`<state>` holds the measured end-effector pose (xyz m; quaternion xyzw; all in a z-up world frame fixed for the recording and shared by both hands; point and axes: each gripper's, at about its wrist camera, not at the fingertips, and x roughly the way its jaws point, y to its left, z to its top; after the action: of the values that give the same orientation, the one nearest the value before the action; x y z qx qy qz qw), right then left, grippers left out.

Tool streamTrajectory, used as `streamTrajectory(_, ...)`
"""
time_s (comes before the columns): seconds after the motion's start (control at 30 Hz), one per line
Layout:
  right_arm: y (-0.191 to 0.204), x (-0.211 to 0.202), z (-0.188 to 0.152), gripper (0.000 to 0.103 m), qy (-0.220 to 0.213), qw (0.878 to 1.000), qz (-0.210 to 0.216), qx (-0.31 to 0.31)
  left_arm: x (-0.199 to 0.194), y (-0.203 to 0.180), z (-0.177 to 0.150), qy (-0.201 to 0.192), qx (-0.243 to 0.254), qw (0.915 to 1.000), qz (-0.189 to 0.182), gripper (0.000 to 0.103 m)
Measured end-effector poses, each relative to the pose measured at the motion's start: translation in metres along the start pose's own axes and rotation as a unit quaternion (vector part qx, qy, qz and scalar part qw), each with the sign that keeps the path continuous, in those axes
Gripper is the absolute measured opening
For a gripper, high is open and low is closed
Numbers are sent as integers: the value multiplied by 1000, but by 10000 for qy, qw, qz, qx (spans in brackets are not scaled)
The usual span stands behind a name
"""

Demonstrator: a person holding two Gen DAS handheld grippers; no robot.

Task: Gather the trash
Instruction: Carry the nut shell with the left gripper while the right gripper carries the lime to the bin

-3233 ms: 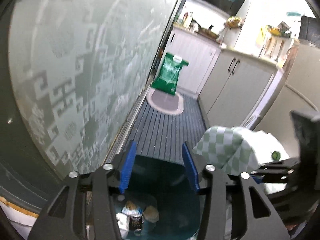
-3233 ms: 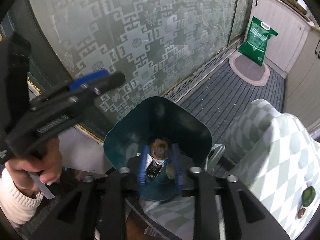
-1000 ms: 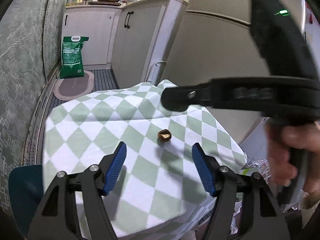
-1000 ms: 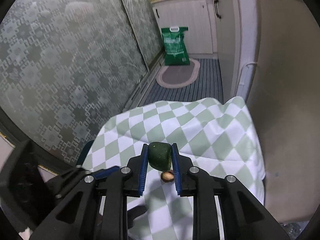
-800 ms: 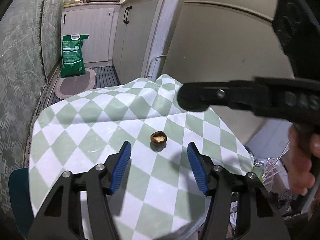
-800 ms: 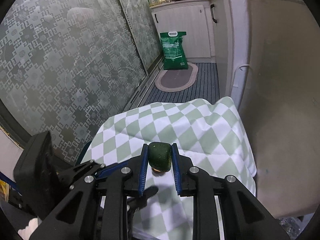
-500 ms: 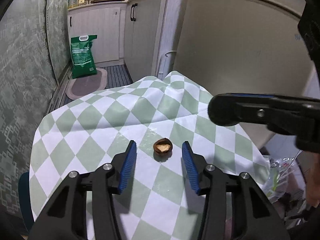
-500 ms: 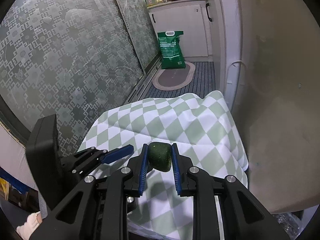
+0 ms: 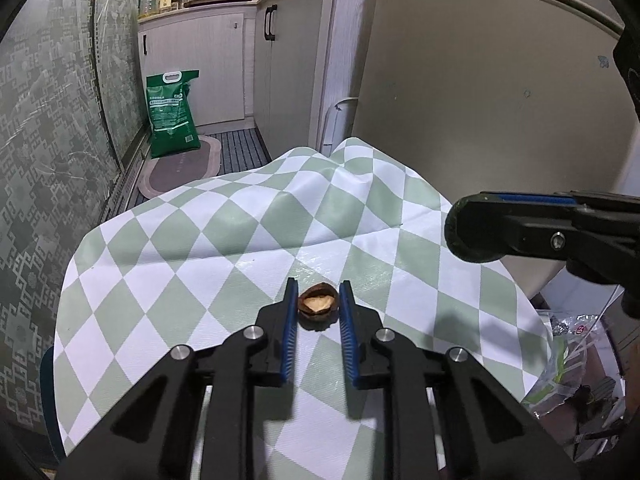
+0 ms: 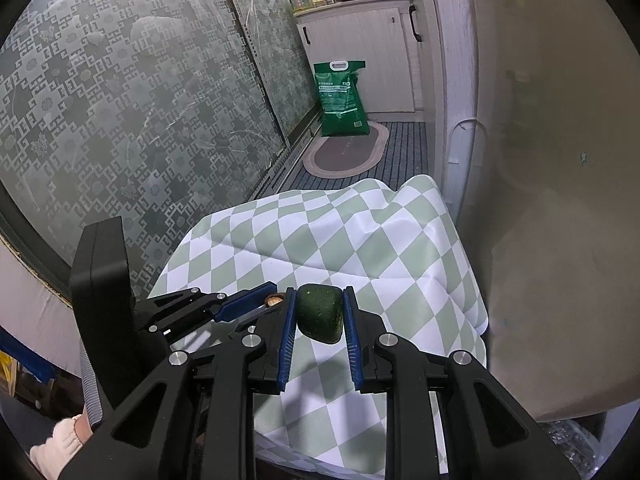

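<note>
A brown nutshell half (image 9: 318, 304) lies on the green-and-white checked cloth (image 9: 240, 240). My left gripper (image 9: 319, 300) is down around it, its jaws closing, and the blue pads (image 9: 290, 320) meet the shell on both sides. In the right wrist view the shell (image 10: 274, 301) peeks out at the left gripper's tips (image 10: 264, 300). My right gripper (image 10: 320, 308) is shut on a dark green chunk (image 10: 320, 314) held just above the cloth (image 10: 360, 240). That chunk (image 9: 466, 228) also shows at the right in the left wrist view.
A beige appliance wall (image 9: 480, 100) stands close behind the table. Patterned glass doors (image 10: 140, 120) run along the left. A green sack (image 9: 170, 112) and an oval mat (image 9: 180, 168) lie on the floor beyond. A clear plastic bag (image 9: 568, 360) sits low right, a teal bin edge (image 9: 46, 380) low left.
My left gripper moved forward over the cloth to the nutshell and its jaws narrowed from wide apart to the shell's sides. The right gripper kept hold of the green chunk.
</note>
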<state>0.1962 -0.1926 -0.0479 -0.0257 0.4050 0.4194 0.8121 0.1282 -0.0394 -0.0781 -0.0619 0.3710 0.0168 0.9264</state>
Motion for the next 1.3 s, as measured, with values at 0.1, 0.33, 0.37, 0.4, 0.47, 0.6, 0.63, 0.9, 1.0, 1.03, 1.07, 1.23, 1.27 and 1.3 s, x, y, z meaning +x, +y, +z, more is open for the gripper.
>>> streamTrajectory(0.1, 3, 0, 1, 22, -16, 10000, 3, -3, -6, 8, -1, -44, -193, 9998, -80, 22)
streamTrajectory(0.33, 15, 6, 5, 22, 12, 10000, 13, -60, -21, 28, -5, -153, -377, 9991, -121, 22)
streamTrajectory(0.37, 18, 8, 6, 22, 24, 10000, 18, -82, -24, 33, -5, -175, -429, 9988, -128, 22)
streamTrajectory(0.4, 22, 10, 7, 22, 40, 9999, 19, -108, -26, 37, -6, -191, -478, 9986, -140, 22)
streamTrajectory(0.47, 29, 14, 10, 22, 60, 9999, 25, -147, -31, 48, -6, -214, -612, 9977, -183, 22)
streamTrajectory(0.6, 44, 22, 14, 22, 92, 9996, 57, -244, -46, 67, -8, -314, -698, 9970, -104, 22)
streamTrajectory(0.63, 49, 24, 15, 22, 106, 9995, 76, -272, -49, 72, -8, -344, -717, 9968, -90, 22)
streamTrajectory(0.9, 84, 43, 22, 22, 211, 9984, 180, -495, -74, 120, -15, -503, -1033, 9933, 125, 22)
streamTrajectory(1.0, 97, 47, 25, 22, 225, 9978, 255, -575, -81, 137, -21, -506, -1117, 9921, 244, 22)
streamTrajectory(1.03, 103, 49, 25, 22, 231, 9973, 300, -625, -83, 143, -23, -502, -1155, 9916, 283, 22)
streamTrajectory(1.07, 108, 50, 26, 22, 230, 9970, 320, -662, -85, 151, -26, -492, -1205, 9909, 331, 22)
streamTrajectory(1.23, 136, 58, 30, 22, 268, 9950, 471, -838, -90, 179, -39, -393, -1348, 9887, 530, 22)
streamTrajectory(1.27, 141, 61, 31, 23, 278, 9946, 499, -864, -90, 183, -41, -370, -1370, 9882, 568, 22)
streamTrajectory(1.3, 146, 63, 32, 22, 284, 9942, 520, -892, -90, 190, -45, -324, -1407, 9876, 620, 22)
